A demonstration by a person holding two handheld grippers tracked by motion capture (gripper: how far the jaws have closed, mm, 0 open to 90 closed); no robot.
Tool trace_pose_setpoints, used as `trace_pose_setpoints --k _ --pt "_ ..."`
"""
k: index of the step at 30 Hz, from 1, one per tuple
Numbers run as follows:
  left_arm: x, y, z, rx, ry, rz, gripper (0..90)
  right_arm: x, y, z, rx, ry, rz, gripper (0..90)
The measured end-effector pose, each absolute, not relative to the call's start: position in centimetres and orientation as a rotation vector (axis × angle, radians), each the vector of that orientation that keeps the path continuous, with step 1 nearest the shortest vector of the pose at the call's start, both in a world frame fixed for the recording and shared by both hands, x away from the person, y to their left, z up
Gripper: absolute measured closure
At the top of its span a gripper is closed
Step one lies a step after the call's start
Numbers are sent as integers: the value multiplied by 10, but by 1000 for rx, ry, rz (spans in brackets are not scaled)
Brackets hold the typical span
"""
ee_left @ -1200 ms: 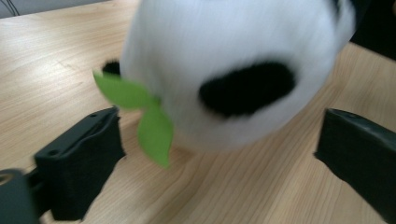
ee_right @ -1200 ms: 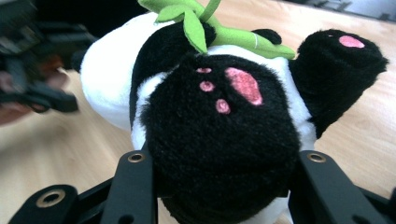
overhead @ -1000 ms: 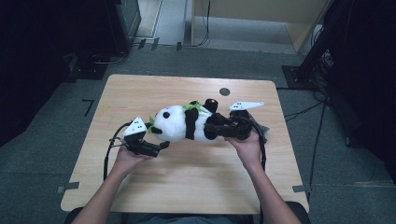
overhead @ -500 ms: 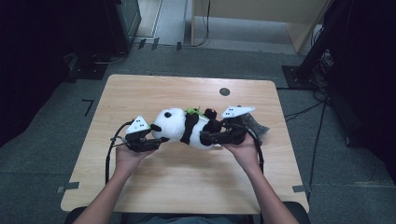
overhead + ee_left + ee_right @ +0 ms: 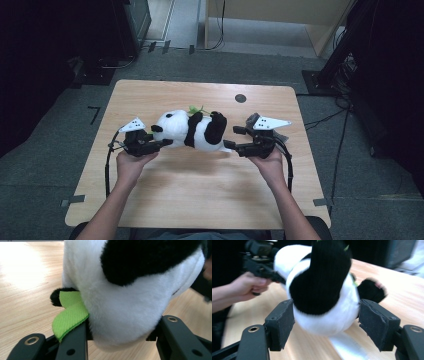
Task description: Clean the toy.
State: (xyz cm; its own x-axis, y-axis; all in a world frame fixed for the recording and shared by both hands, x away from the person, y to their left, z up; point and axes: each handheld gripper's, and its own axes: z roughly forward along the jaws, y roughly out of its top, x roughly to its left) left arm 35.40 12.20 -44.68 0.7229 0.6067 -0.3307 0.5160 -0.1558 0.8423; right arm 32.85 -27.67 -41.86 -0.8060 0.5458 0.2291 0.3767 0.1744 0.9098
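Grey floor surrounds a wooden table (image 5: pixel 200 200); mid-surface, nearer the far edge, hangs a panda (image 5: pixel 192 131). Left gripper (image 5: pixel 159 143), jaws just closing, pinches its head. Right gripper (image 5: pixel 231 139), jaws just opening, stands spread around its rear, pads clear.

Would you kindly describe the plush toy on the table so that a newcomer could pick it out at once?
On the light wooden table, near its middle, a black-and-white plush panda lies on its side between the person's two hand-held claws. It is the soft, furry thing there, with a bright green fabric leaf at its head end.
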Motion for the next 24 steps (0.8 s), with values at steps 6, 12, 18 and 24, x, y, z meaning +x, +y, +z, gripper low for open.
trace_pose_setpoints --k 6,12,18,24 --pt "350 116 -438 1827 881 77 570 332 -256 -438 830 2320 1581 202" --pt "347 103 -438 1830 929 -40 557 330 -242 -441 740 2298 1584 139" --pt "343 94 -436 1848 932 -13 524 330 -234 -442 774 2294 1426 249" --pt "343 90 -441 1875 907 105 255 330 -236 -434 880 2324 1367 477"
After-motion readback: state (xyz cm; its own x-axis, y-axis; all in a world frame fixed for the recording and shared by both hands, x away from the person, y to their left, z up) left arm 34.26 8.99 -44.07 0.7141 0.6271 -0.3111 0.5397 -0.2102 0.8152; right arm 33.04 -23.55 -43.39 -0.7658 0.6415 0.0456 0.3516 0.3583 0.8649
